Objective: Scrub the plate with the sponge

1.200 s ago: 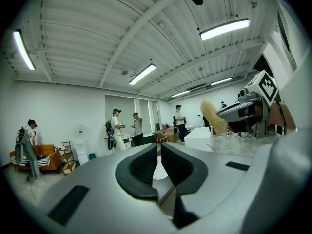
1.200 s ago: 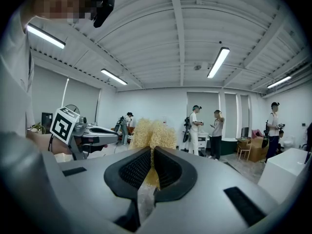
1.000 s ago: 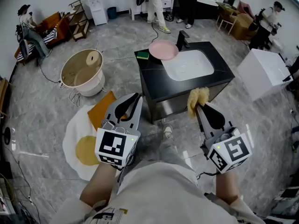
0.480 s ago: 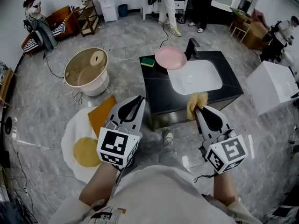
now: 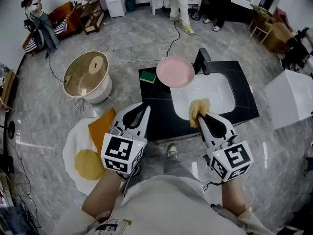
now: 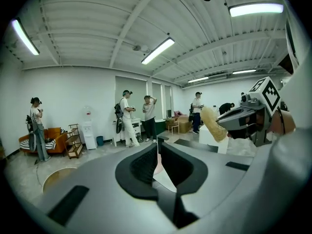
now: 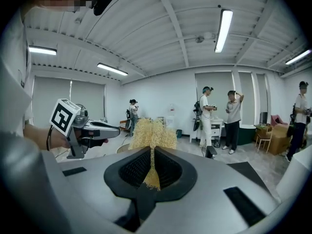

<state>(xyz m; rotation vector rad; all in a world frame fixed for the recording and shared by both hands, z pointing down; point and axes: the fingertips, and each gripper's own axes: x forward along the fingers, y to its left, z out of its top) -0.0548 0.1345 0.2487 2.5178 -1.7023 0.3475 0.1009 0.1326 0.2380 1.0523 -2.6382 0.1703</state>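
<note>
Pink plate (image 5: 174,71) lies on the black counter (image 5: 155,109). The right gripper (image 5: 199,116) pinches a yellow fibrous sponge (image 5: 198,106) (loofah-like), while the left gripper (image 5: 143,105) has its jaws together, empty.

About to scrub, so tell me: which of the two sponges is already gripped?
The yellow fibrous sponge, clamped in the right gripper. The green sponge lies loose on the black counter beside the pink plate.
</note>
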